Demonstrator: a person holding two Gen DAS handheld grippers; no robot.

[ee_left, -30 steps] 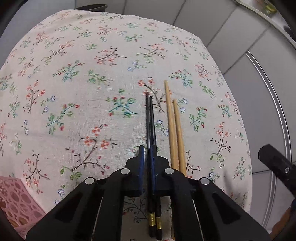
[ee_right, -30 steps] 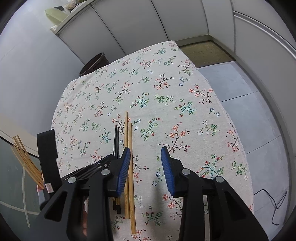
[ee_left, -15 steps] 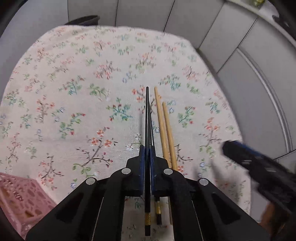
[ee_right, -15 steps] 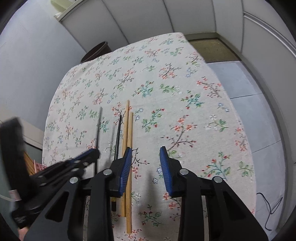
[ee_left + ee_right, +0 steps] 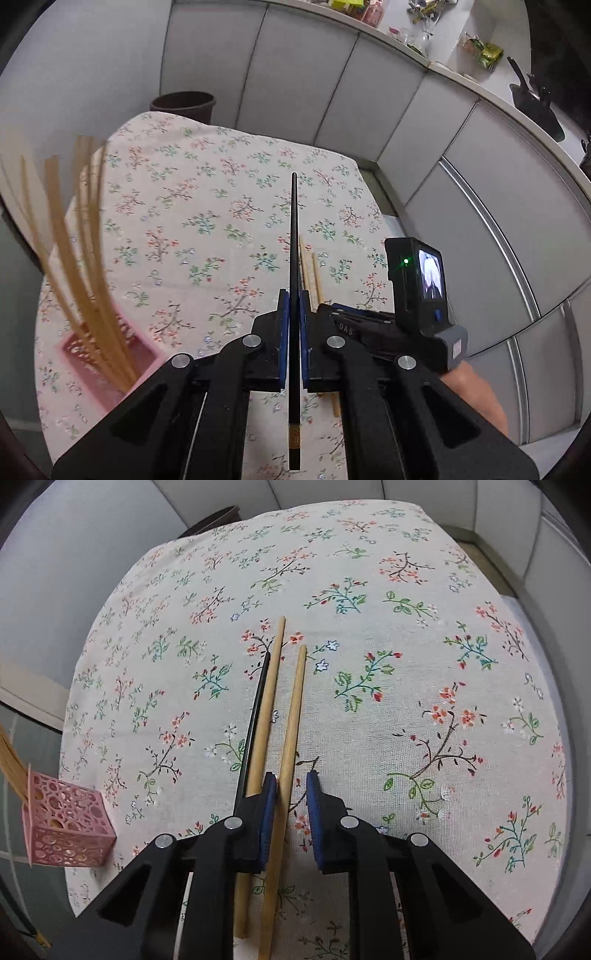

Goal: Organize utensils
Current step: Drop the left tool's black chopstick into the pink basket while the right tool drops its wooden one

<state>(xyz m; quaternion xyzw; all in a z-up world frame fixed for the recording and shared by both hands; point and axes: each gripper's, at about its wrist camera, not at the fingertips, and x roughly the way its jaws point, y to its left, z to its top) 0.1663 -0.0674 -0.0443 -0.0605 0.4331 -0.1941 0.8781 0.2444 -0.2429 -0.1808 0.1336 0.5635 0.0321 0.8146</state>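
Note:
My left gripper (image 5: 291, 317) is shut on a black chopstick (image 5: 293, 236) and holds it lifted above the floral tablecloth. A pink perforated holder (image 5: 110, 365) with several wooden chopsticks (image 5: 81, 258) stands at lower left; it also shows in the right wrist view (image 5: 64, 830). My right gripper (image 5: 291, 790) is open, low over the cloth, its jaws either side of the right one of two wooden chopsticks (image 5: 293, 716). The other wooden chopstick (image 5: 267, 701) and a second black chopstick (image 5: 255, 716) lie just left of it.
The floral-cloth table (image 5: 424, 686) ends at grey partition walls behind and to the right. A dark round bin (image 5: 183, 105) stands past the far table edge. The right gripper's body with its small screen (image 5: 424, 280) sits to the right in the left wrist view.
My left gripper has risen with one black chopstick and swung toward the pink holder. My right gripper has come down and forward around the right wooden chopstick.

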